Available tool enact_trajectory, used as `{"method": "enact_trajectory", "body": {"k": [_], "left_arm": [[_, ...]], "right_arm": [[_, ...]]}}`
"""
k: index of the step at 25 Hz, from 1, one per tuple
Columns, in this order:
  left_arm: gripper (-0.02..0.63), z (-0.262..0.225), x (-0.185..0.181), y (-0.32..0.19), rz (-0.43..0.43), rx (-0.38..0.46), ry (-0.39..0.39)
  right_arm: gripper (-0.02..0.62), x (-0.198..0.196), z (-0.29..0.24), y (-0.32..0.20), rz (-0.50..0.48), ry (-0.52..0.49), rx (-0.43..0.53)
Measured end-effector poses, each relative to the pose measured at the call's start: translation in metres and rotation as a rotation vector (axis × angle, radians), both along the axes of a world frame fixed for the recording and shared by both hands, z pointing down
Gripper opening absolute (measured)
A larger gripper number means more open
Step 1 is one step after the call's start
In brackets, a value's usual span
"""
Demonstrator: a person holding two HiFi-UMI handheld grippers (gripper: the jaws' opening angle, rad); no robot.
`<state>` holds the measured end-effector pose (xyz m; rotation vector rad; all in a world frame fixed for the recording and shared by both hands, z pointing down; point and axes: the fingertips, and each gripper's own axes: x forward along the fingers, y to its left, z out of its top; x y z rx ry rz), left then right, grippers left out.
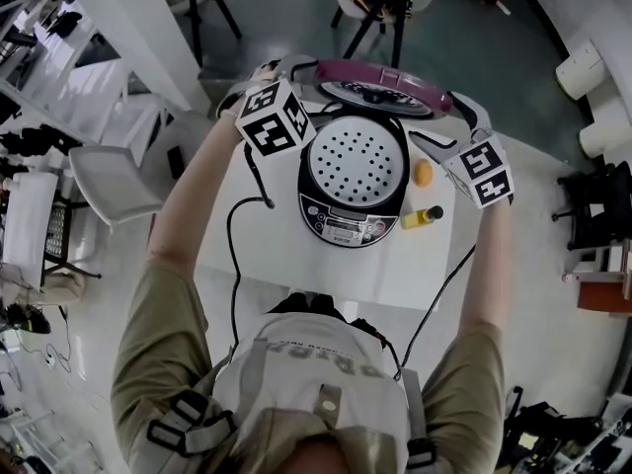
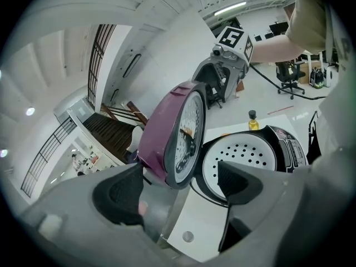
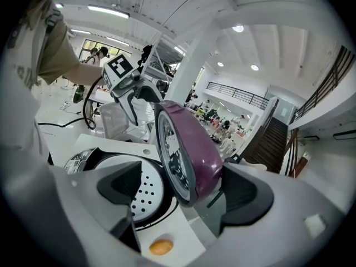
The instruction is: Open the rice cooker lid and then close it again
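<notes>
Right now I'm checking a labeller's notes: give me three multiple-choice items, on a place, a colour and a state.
1. Where is the yellow bottle? A) on the table, right of the rice cooker B) inside it C) on the floor
2. What colour is the lid's outer shell? A) green B) purple C) white
3. How is the lid? A) shut B) lying on the table C) raised upright

A: the head view shows it there. B: both gripper views show purple. C: the perforated tray is exposed.
</notes>
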<state>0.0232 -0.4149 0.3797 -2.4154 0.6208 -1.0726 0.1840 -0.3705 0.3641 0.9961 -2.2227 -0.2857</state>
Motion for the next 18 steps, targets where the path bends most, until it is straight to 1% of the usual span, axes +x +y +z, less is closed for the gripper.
{"method": "enact_trajectory", "body": {"k": [5, 8, 12, 18], "left_arm": [[0.431, 0.005, -0.004, 0.012, 0.001, 0.020, -0.028], [0.431, 0.008, -0.005, 0.020, 0.006, 0.014, -0.032], [0.431, 0.012, -0.008, 0.030, 0.012, 0.005, -0.033], [0.431, 0.018, -0.012, 0.044, 0.026, 0.012, -0.050]], "right_arm": [[0.423, -0.004, 0.004, 0.012, -0.010, -0.005, 0.003], [0.423, -0.006, 0.008, 0.022, -0.009, -0.004, -0.011], [0.423, -0.009, 0.012, 0.030, -0.013, -0.014, 0.003], [0.423, -0.010, 0.020, 0.044, -0.014, -0.010, -0.011]]}}
